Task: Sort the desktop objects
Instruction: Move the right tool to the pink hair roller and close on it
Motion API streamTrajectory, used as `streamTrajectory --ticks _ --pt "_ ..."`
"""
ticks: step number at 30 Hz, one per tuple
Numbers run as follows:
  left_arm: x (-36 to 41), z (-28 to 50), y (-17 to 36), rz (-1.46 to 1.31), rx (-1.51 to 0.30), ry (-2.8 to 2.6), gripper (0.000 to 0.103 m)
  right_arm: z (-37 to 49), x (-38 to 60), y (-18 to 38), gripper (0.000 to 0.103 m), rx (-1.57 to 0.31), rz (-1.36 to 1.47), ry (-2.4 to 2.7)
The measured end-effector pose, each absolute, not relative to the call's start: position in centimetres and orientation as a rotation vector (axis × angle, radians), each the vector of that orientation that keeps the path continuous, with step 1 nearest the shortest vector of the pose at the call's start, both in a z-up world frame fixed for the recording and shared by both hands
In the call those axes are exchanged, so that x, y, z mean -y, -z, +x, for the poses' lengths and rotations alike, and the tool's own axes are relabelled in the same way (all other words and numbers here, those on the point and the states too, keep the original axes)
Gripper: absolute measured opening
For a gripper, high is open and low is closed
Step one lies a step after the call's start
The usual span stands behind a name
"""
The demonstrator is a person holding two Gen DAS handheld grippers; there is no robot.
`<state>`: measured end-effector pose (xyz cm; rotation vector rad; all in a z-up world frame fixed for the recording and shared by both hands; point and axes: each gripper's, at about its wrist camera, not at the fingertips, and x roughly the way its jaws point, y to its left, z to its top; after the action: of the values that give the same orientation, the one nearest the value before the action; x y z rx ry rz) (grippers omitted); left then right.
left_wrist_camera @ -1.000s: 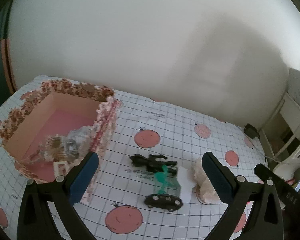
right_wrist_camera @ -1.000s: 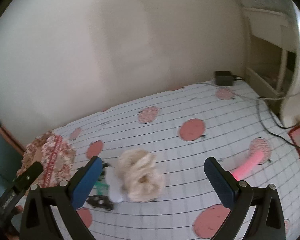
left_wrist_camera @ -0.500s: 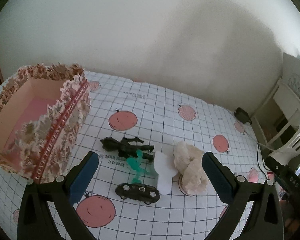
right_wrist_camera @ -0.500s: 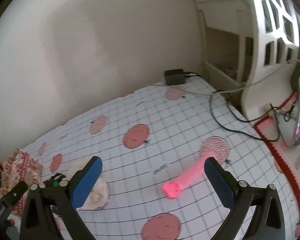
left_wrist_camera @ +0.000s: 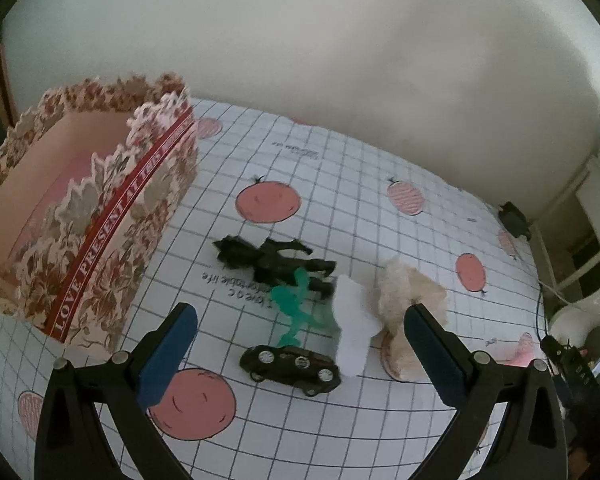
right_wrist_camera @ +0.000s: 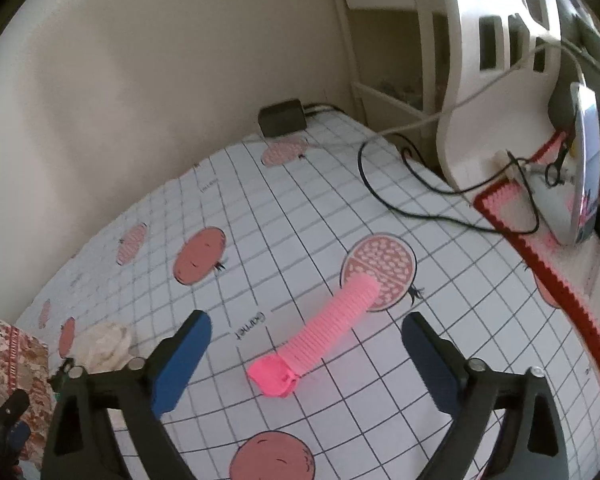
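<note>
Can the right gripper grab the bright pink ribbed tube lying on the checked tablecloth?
Probably yes. The right gripper has open jaws, and the bright pink ribbed tube lies alone between and just beyond them, with bare checked tablecloth around.

On the surface [left_wrist_camera: 340, 184], the box [left_wrist_camera: 112, 216] stands left of the figure [left_wrist_camera: 272, 260], with the car [left_wrist_camera: 292, 364] in front and the fluffy lump [left_wrist_camera: 408, 300] right.
</note>
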<state>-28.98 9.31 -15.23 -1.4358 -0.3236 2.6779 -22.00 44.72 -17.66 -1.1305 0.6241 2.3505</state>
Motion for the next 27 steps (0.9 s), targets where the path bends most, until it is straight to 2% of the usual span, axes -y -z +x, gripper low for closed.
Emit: streamTrajectory --ticks 4,17,21,27 --pt "-8.7 -29.3 16.1 -1.49 0.334 -2.68 0.103 -22.3 -44.7 19.1 0.086 -0.627 -1.182 -2.316" --pt "-7.9 -29.8 17.8 -1.582 0.332 -2.667 0.103 -22.7 -44.8 20.9 0.072 -0.65 -1.215 -2.258" --pt "-7.7 -29.9 18.1 -1.597 0.346 -2.658 0.103 -23.0 -44.7 21.6 0.071 -0.647 -1.242 -2.224" --pt "-7.5 -30.1 18.8 -1.625 0.366 -2.645 0.103 -23.0 -44.4 21.8 0.058 -0.601 -1.257 -2.207"
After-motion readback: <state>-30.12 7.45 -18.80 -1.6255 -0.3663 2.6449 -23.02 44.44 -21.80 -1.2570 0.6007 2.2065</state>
